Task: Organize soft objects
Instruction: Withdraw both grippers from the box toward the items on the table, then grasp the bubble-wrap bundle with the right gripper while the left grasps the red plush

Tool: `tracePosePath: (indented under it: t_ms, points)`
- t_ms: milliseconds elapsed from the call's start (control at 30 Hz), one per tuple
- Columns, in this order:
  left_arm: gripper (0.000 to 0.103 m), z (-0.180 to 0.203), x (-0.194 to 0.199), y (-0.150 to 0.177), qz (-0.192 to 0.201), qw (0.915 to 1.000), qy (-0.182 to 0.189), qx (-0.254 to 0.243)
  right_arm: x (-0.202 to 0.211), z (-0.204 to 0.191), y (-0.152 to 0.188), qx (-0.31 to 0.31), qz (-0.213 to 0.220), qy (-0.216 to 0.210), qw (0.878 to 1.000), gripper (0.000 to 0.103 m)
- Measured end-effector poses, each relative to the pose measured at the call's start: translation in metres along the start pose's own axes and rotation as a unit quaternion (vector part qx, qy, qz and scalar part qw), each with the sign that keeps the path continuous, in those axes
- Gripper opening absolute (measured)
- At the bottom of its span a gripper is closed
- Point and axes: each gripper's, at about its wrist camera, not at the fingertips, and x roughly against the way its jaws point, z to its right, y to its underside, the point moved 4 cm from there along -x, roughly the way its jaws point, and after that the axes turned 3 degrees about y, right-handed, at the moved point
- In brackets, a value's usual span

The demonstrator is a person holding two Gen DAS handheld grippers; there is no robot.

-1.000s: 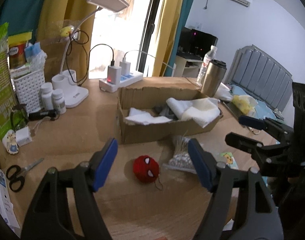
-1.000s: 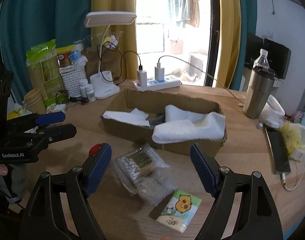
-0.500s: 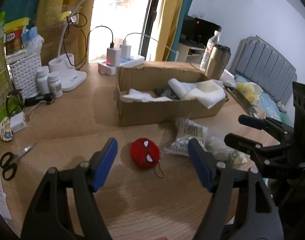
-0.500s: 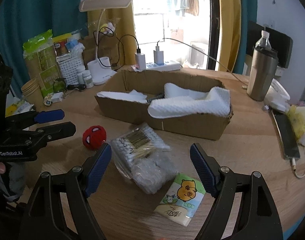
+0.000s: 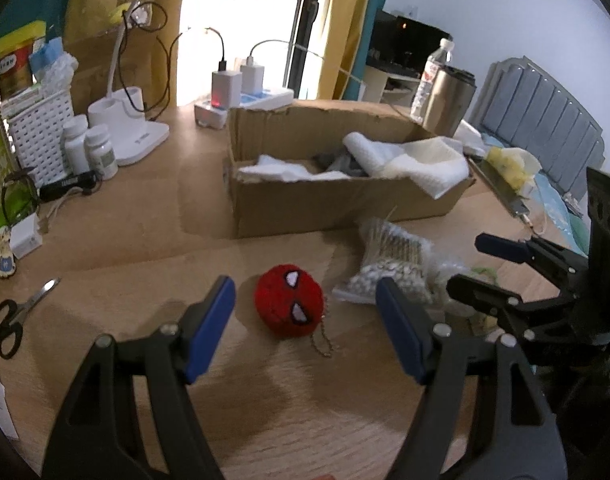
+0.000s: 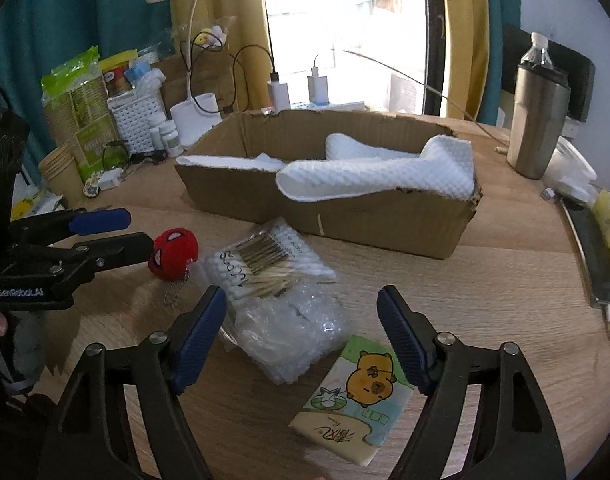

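A red spider-mask plush [image 5: 291, 306] with a small chain lies on the wooden table, just ahead of my left gripper [image 5: 303, 285]. That gripper is open, its blue pads apart from the plush. My right gripper [image 6: 301, 294] hovers over a wad of bubble wrap [image 6: 289, 328]; its jaws are closing a little and its pads touch nothing. Beside the wrap lie a bag of cotton swabs [image 6: 265, 260] and a cartoon tissue pack [image 6: 361, 396]. Behind them, a cardboard box [image 6: 345, 216] holds a white towel [image 6: 385, 172] and other cloths.
Along the left are scissors [image 5: 9, 320], pill bottles [image 5: 101, 152], a white basket [image 5: 41, 136] and a desk lamp base [image 5: 137, 136]. A power strip [image 5: 245, 104] lies behind the box. On the right stand a steel tumbler [image 6: 539, 124] and a phone [image 6: 593, 256].
Both grippers have sunk toward the table and tilted down, so the plush and the packets sit closer to them. The right jaws have narrowed slightly.
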Motion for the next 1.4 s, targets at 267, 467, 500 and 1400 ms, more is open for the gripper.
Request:
tracePosePath:
  t_ms: [267, 467, 500, 1400]
  points:
    - [0.074, 0.001, -0.018, 0.001, -0.021, 0.9997, -0.013, -0.004, -0.012, 0.007, 0.004, -0.006, -0.015, -0.021, 1.000, 0.069]
    - [0.074, -0.006, -0.029, -0.001, -0.033, 0.9989, -0.030, -0.014, -0.015, 0.009, 0.005, -0.005, -0.014, -0.028, 0.999, 0.061]
    - [0.074, -0.008, -0.032, 0.000, -0.039, 0.9985, -0.036, -0.014, -0.015, 0.008, 0.005, -0.003, -0.014, -0.028, 1.000, 0.060]
    - [0.041, -0.005, -0.026, 0.003, -0.029, 0.9991, -0.006, -0.032, 0.017, 0.007, -0.014, 0.012, 0.018, -0.010, 1.000, 0.054]
